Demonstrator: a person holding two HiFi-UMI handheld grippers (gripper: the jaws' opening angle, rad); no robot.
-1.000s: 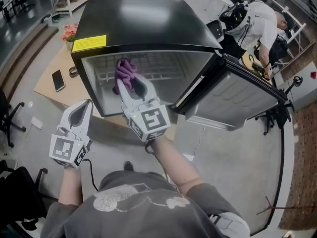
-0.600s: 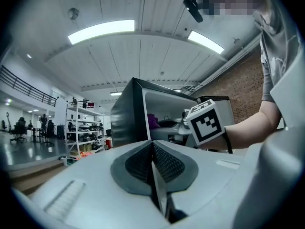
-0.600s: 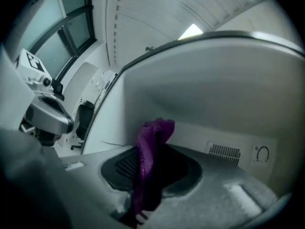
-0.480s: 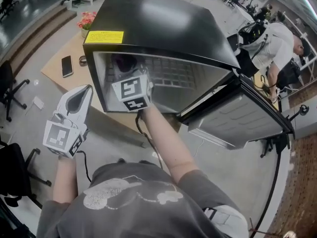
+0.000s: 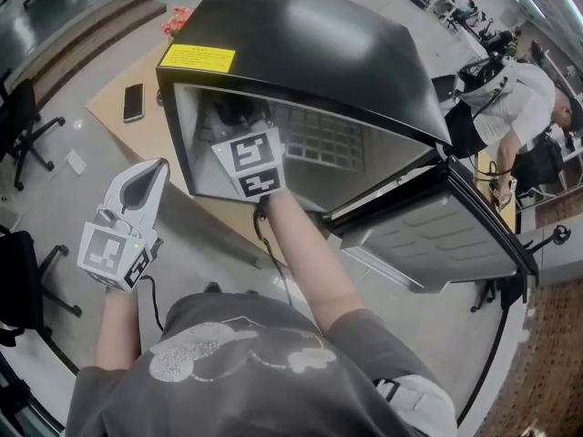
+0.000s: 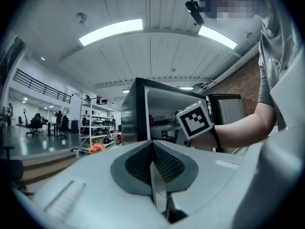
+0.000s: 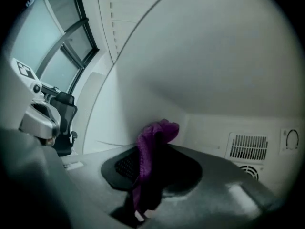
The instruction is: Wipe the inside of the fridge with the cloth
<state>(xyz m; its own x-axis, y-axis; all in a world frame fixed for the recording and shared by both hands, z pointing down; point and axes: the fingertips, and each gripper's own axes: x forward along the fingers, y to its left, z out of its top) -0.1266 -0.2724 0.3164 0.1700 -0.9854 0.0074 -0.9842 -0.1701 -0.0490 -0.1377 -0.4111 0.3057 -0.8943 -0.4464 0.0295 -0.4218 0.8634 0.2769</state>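
Cloth (image 7: 153,138), purple and bunched, is pinched between the closed jaws of the right gripper (image 7: 151,159), its crumpled top standing just past the tips. In the right gripper view it is deep inside the fridge (image 5: 301,44), close to the pale left wall where that meets the back panel; whether the cloth touches either surface cannot be told. A slatted vent (image 7: 248,148) and a round dial (image 7: 291,140) sit on the back panel at about 4 o'clock from the cloth.

From the head view, the right forearm reaches into the cabinet's opening at 12 o'clock, and only the gripper's marker cube (image 5: 250,164) shows at the cabinet's mouth. A wire shelf (image 5: 319,137) lies inside, at 3 o'clock from the cube. The fridge door (image 5: 437,230) stands swung wide at 4 o'clock. A yellow label (image 5: 198,59) is stuck on the black top near its front left corner.

The left gripper (image 5: 148,173) is held outside the fridge at 8 o'clock, well apart from it, jaws pressed together with nothing between them.

A phone (image 5: 134,102) lies on a wooden board (image 5: 114,107) at 10 o'clock. A person in a white top (image 5: 510,94) bends over at 2 o'clock.
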